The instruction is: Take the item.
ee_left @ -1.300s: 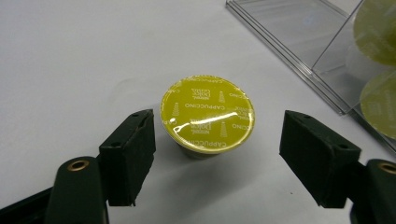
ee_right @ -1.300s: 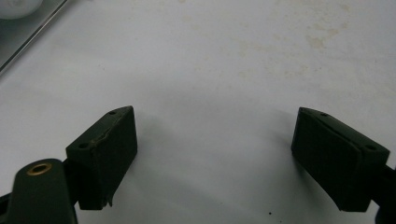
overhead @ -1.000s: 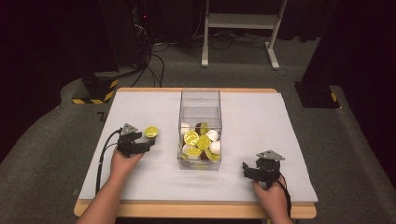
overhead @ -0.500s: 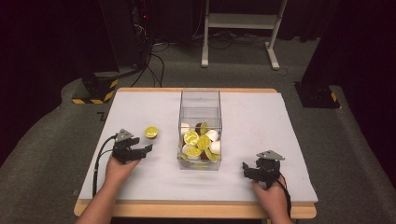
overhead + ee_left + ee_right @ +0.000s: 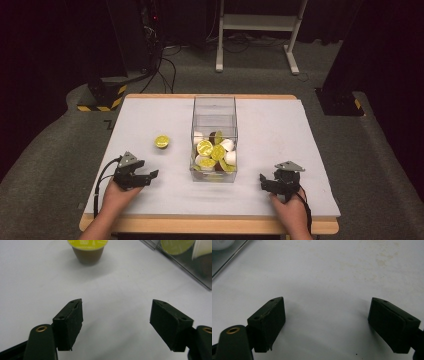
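Observation:
A small brown capsule with a yellow-green lid [image 5: 162, 141] stands alone on the white table [image 5: 300, 140], left of a clear plastic box [image 5: 214, 107] that holds several yellow-lidded and white capsules. My left gripper [image 5: 153, 174] lies near the front left, well short of the lone capsule. Its jaws have just been opening and nothing is between them. In the left gripper view the capsule [image 5: 87, 250] stands upright ahead of the open left gripper [image 5: 116, 305], and the box [image 5: 180, 262] is at the upper right. My right gripper [image 5: 263, 180] rests open at the front right, and between its fingertips [image 5: 327, 302] is bare table.
The box's corner [image 5: 227, 255] shows at the upper left of the right gripper view. Beyond the table's far edge stand a white metal frame [image 5: 260, 30] and a black stand with yellow-black striped feet [image 5: 102, 97]. Cables lie on the grey floor.
My left gripper has drawn back toward the near edge, away from the lone capsule, which stays where it stood. The right gripper has not moved.

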